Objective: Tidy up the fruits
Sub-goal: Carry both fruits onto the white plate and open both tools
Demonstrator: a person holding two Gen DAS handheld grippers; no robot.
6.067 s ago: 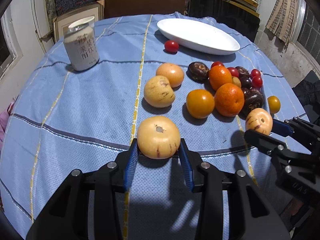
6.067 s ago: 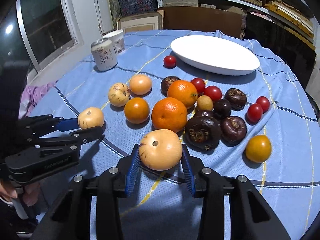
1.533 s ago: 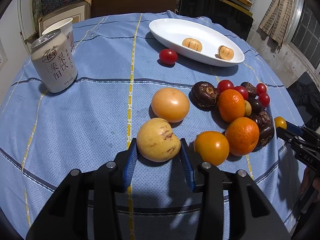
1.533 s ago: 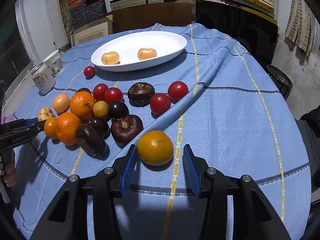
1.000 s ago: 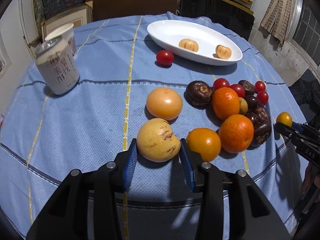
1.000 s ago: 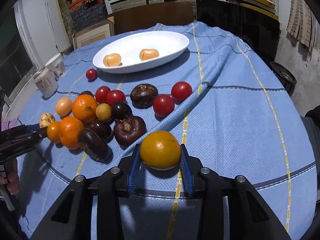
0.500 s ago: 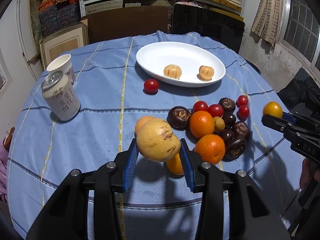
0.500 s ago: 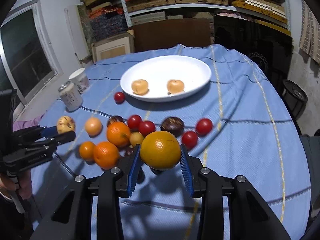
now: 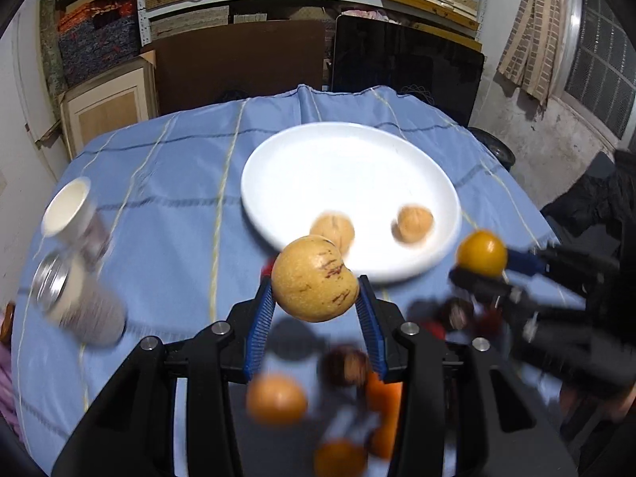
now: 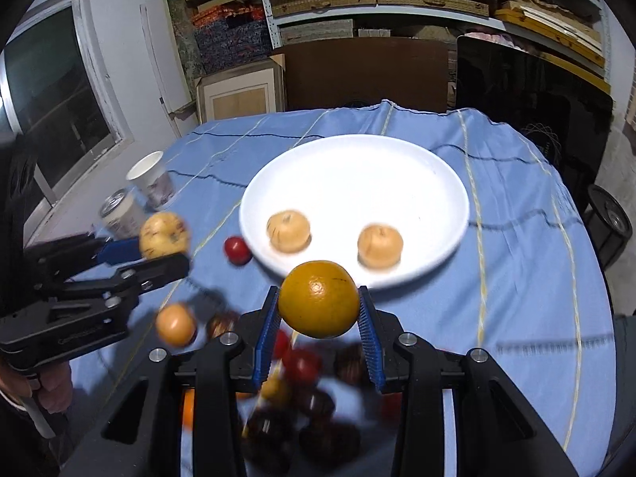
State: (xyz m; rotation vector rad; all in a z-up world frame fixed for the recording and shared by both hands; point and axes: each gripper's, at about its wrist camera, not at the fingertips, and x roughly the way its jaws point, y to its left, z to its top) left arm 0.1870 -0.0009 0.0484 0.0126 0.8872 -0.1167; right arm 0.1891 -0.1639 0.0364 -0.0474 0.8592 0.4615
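My left gripper (image 9: 315,296) is shut on a pale yellow fruit with purple streaks (image 9: 314,279), held in the air just short of the white plate (image 9: 342,159). My right gripper (image 10: 318,302) is shut on a yellow-orange citrus fruit (image 10: 318,299), also lifted near the plate's (image 10: 357,167) front rim. Two small yellow fruits (image 10: 288,231) (image 10: 379,245) lie in the plate. In the left wrist view the right gripper (image 9: 483,264) shows at the right with its citrus (image 9: 481,253). In the right wrist view the left gripper (image 10: 169,248) shows at the left with its fruit (image 10: 163,235).
Below the grippers lies a blurred pile of oranges, dark fruits and red tomatoes (image 10: 302,361) on the blue cloth. One red tomato (image 10: 237,250) sits left of the plate. A drink can (image 9: 75,306) and a paper cup (image 9: 69,208) stand at the left. Shelves and boards stand behind the table.
Both grippers have risen and moved forward toward the plate, each carrying its fruit; the fruit pile has dropped to the bottom of both views. The jaws' grip has not changed.
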